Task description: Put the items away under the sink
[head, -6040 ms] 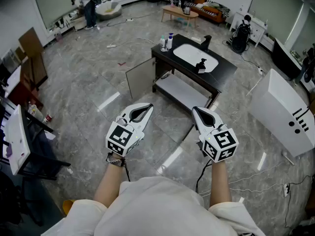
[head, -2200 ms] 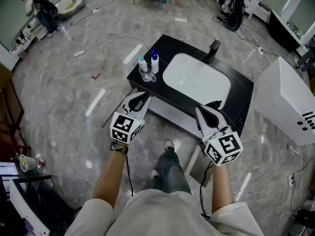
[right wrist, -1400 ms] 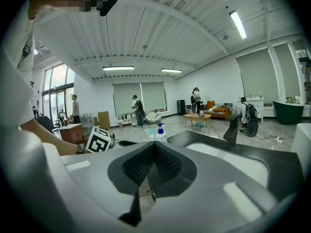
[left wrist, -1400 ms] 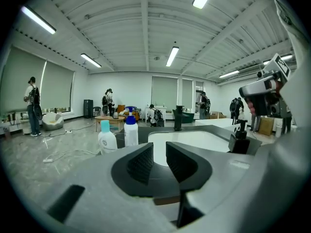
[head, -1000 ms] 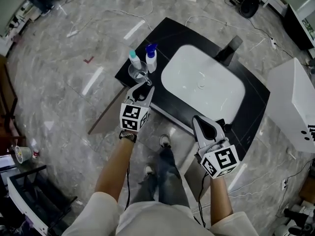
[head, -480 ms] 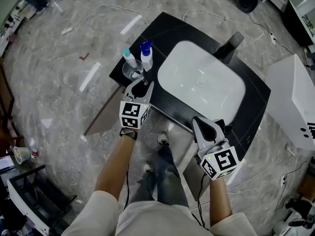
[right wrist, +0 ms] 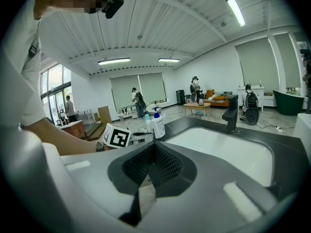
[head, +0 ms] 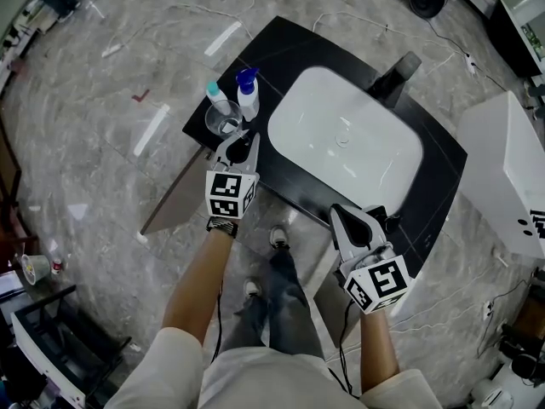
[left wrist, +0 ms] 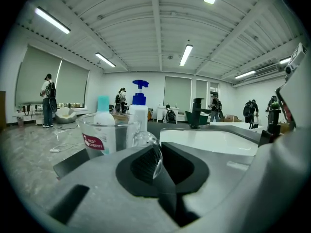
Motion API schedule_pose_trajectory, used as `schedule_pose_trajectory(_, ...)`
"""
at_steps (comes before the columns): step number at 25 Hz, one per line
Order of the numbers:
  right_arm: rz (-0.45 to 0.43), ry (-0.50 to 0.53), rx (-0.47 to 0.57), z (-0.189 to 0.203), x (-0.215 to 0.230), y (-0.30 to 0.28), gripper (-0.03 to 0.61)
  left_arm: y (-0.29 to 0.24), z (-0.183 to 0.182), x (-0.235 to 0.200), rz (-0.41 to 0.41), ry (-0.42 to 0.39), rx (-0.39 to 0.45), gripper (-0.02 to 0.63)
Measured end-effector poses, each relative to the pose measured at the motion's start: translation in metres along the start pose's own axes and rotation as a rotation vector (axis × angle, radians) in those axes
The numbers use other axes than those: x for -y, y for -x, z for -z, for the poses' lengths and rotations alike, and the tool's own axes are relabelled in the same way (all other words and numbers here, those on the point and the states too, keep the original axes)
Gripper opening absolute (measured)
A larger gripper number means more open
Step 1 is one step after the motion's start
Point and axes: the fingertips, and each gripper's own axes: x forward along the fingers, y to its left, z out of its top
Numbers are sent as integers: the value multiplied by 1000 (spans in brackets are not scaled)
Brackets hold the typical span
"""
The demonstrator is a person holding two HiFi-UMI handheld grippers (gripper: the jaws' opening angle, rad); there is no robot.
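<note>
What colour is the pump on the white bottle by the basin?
Pump is blue; clearest in left gripper view.

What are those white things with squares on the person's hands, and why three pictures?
They are hand-held grippers, each with two jaws for pinching things. One picture looks down from a camera on the person's head; the other two come from cameras riding on each gripper. On the black counter are a white sink, a black tap, a glass mug, a teal-capped bottle and a blue pump bottle. The left gripper has just been closing its jaws and now pinches the mug's handle. The right gripper is shut and empty.
</note>
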Motion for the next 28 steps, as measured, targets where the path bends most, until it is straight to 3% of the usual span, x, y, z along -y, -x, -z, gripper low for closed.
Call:
schedule_pose_trajectory(16,1,-3,-22,9,0,4,8,23,-7,15,123,-7,90,9)
schedule_pose_trajectory(28,16,1,-12,11,-6,23,8,53,-29,38,217,71,174,9)
